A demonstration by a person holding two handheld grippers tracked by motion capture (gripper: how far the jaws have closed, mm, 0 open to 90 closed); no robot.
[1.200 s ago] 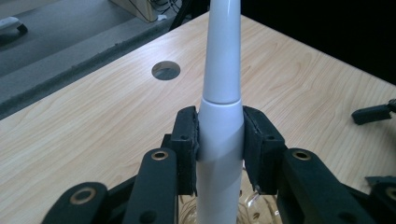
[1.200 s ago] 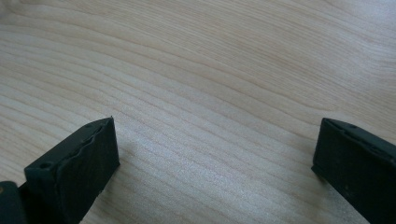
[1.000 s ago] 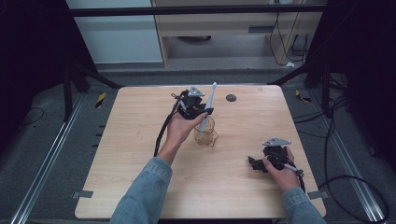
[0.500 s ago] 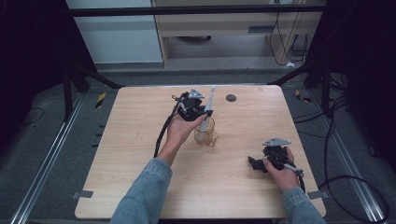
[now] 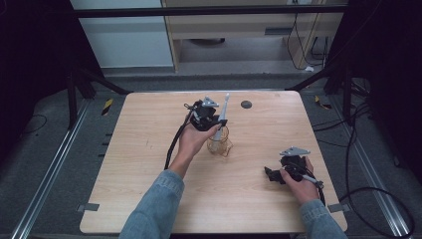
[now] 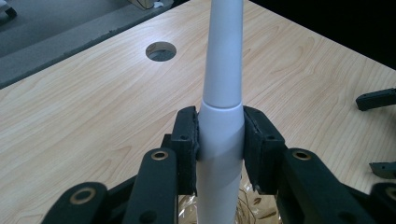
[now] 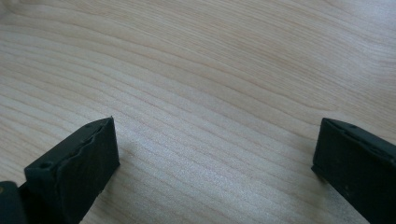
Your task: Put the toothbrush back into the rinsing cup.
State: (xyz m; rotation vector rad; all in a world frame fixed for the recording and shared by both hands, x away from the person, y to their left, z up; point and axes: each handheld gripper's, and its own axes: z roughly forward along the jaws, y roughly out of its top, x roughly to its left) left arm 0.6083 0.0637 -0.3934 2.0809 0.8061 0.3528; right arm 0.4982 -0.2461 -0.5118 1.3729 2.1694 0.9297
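Observation:
A white tapered stick [image 5: 225, 105] stands nearly upright, its lower end inside a clear glass cup [image 5: 219, 143] at the middle of the wooden table [image 5: 149, 149]. My left gripper [image 5: 218, 122] is shut on the stick just above the cup's rim. In the left gripper view both black pads [image 6: 187, 135] press the thick part of the stick [image 6: 223, 56], with the glass [image 6: 252, 207] just below. My right gripper [image 5: 271, 175] rests at the table's front right, pointing left. Its jaws stand wide open [image 7: 215, 154] over bare wood, with nothing between them.
A round hole [image 5: 246, 104] lies in the tabletop behind the cup. A black cable [image 5: 174, 144] trails from the left gripper along the forearm. Black frame legs and floor cables surround the table.
The left gripper with the white stick has sunk very slightly toward the glass. The right gripper has kept still.

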